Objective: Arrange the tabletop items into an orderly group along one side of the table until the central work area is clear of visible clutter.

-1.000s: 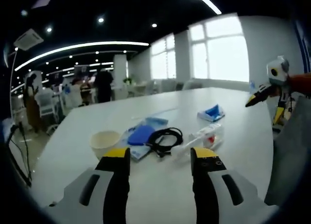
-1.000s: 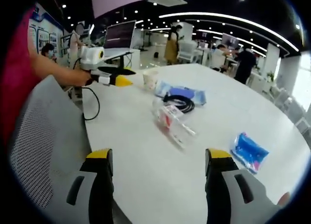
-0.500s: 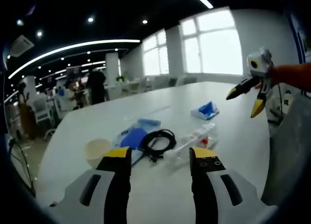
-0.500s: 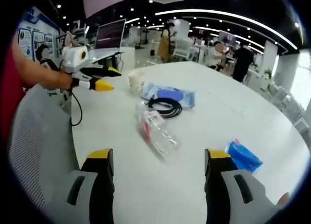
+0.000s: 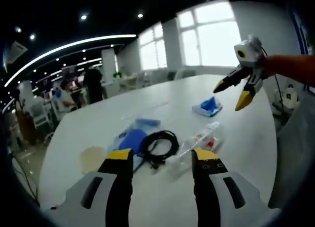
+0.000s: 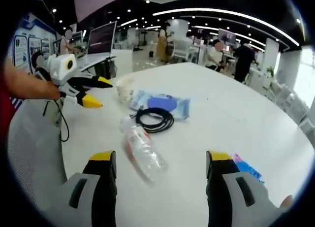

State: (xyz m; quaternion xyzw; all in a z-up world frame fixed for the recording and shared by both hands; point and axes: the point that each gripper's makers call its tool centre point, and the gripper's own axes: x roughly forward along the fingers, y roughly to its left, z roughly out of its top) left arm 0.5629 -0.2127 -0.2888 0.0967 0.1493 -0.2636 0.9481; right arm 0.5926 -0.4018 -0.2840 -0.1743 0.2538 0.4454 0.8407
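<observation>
Over the last second both tools have come in over the desk [image 6: 236, 113], closing on the clutter without touching any of it. In the left gripper view the left tool [image 5: 160, 160] hangs low at the near edge, jaws spread wide and empty, and the items now sit closer to its tips than a second ago. In that same view the right tool [image 5: 235, 89] has moved in from the right margin and now hovers above the desk near the small blue packet [image 5: 207, 106], jaws parted, nothing held. The right gripper view shows its own jaws equally wide and empty.

The things themselves look unmoved; only the cameras have shifted. They lie as a loose cluster in the middle of the desk: a paper cup [image 6: 124, 89] on the far left in the right gripper view, a blue wipes pack [image 6: 162, 103] beside it, a black coiled cable [image 6: 154, 119] resting against the pack's near edge, and a clear plastic bottle [image 6: 143, 155] lying on its side just nearer. The blue packet sits well apart, to the right.

So the arranging has not begun; this is the approach. My judgement is that the bottle is the likeliest first pick for the right tool, being nearest, and it may roll when nudged.
</observation>
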